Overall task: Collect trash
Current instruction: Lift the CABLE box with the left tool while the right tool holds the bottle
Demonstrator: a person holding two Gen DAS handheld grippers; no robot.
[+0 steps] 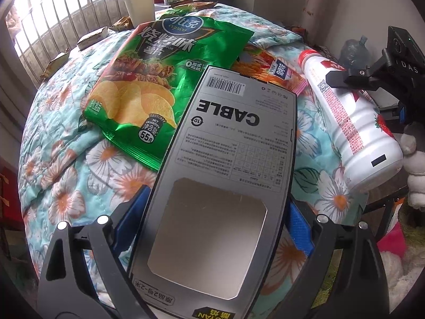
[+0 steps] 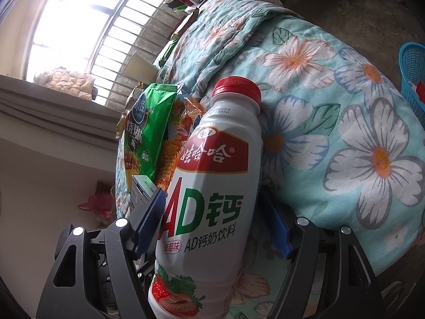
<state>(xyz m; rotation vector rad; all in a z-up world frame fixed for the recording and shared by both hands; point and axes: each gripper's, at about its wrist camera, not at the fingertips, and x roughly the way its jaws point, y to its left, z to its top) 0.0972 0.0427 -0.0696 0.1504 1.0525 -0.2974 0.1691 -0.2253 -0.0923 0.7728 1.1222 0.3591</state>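
Left gripper (image 1: 215,207): blue pads on both long edges of the cable box (image 1: 228,164), fingers closed onto it. Box is grey card, cut-out window near the gripper, barcode at the far end. Its far end overlaps the green chip bag (image 1: 148,79) and an orange snack bag (image 1: 268,66) that lies partly under the chip bag. All rest on the floral quilt (image 1: 66,138).

Right gripper (image 2: 212,223): blue pads pressed to both sides of the white bottle (image 2: 212,186), red cap on, strawberry label; gripped around the lower body. In the left view the bottle lies at the quilt's right edge, cap pointing away, beside the orange bag, with a black finger of the right gripper across its upper part.

Surroundings, left view: paper cup (image 1: 139,4) at the far end of the quilt; small wrappers (image 1: 91,37) along the left edge near the barred window (image 1: 53,13); cluttered desk behind; white plush toy (image 1: 414,159) at the far right, touching the bottle's base.

Right view: chip bag (image 2: 148,127) and orange bag (image 2: 175,146) just left of the bottle; corner of the box (image 2: 142,188) by the left pad; blue basket (image 2: 413,79) at the right edge, past the quilt (image 2: 332,93).
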